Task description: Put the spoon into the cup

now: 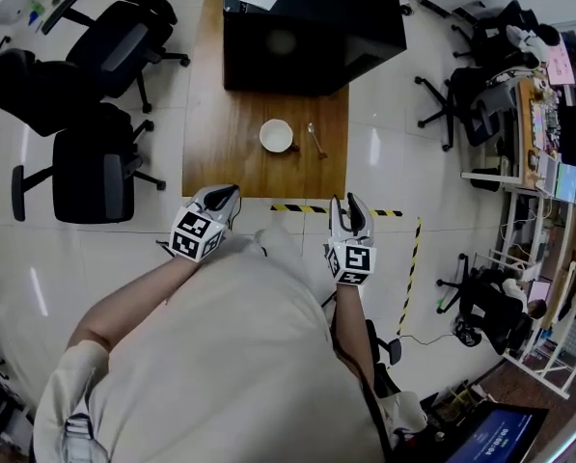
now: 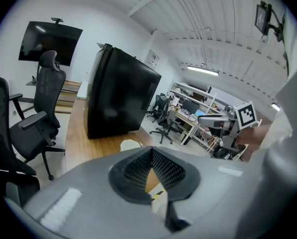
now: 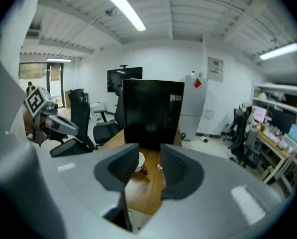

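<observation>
The person's 2 bare forearms (image 1: 138, 292) reach forward side by side, the grey 2-jaw left gripper (image 1: 226, 194) with its jaw tips together, the matching right gripper (image 1: 349, 204) with its jaws apart and empty.

The room is bright and evenly lit by ceiling tube lamps (image 3: 127, 10). The glossy floor (image 1: 389, 114) carries streaks of glare, and shadows on it are soft. All three views bend strongly at the edges. Both gripper views have dark, vignetted corners. In those views the near jaws are out of focus, while the background stays fairly sharp.
</observation>
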The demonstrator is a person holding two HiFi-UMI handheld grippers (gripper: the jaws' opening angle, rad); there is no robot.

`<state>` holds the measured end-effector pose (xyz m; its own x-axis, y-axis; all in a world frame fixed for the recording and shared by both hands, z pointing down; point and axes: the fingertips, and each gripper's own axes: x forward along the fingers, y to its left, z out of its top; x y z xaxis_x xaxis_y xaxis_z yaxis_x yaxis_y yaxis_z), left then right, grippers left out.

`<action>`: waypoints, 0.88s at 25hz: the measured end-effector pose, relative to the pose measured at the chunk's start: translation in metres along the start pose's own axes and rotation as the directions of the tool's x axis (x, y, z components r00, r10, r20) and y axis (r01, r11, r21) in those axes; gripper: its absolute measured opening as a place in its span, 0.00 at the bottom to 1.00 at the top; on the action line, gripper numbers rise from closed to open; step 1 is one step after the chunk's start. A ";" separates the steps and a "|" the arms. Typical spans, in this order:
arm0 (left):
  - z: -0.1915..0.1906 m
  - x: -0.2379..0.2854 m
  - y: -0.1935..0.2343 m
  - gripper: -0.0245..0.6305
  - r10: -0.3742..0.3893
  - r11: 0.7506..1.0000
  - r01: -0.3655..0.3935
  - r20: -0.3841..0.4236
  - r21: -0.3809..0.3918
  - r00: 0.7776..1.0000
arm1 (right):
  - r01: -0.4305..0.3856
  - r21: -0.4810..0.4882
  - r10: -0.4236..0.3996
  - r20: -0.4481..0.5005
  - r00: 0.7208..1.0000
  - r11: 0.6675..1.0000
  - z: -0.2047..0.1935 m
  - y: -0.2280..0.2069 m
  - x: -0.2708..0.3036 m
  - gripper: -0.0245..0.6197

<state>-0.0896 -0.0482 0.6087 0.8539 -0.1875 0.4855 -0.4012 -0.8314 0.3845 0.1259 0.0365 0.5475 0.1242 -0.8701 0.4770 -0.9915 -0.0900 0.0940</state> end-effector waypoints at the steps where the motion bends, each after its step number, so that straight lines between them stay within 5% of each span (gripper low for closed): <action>1: 0.000 0.002 0.003 0.04 -0.009 1.000 0.009 0.002 0.001 1.000 | 0.001 -0.035 -0.001 -0.009 1.000 0.999 0.001 0.005 0.001 0.25; 11: 0.014 0.004 0.026 0.04 -0.012 0.997 0.014 0.033 -0.078 0.999 | -0.019 -0.053 0.015 -0.060 0.998 0.998 -0.007 0.003 0.031 0.25; 22: 0.066 0.026 0.015 0.04 0.075 0.997 -0.072 0.094 -0.039 0.993 | -0.097 -0.033 0.093 -0.103 0.990 0.995 -0.044 -0.050 0.073 0.25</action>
<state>-0.0517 -0.1002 0.5756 0.8487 -0.2982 0.4368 -0.4743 -0.7946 0.3791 0.1860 -0.0013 0.6166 0.0349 -0.8198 0.5715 -0.9970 0.0109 0.0765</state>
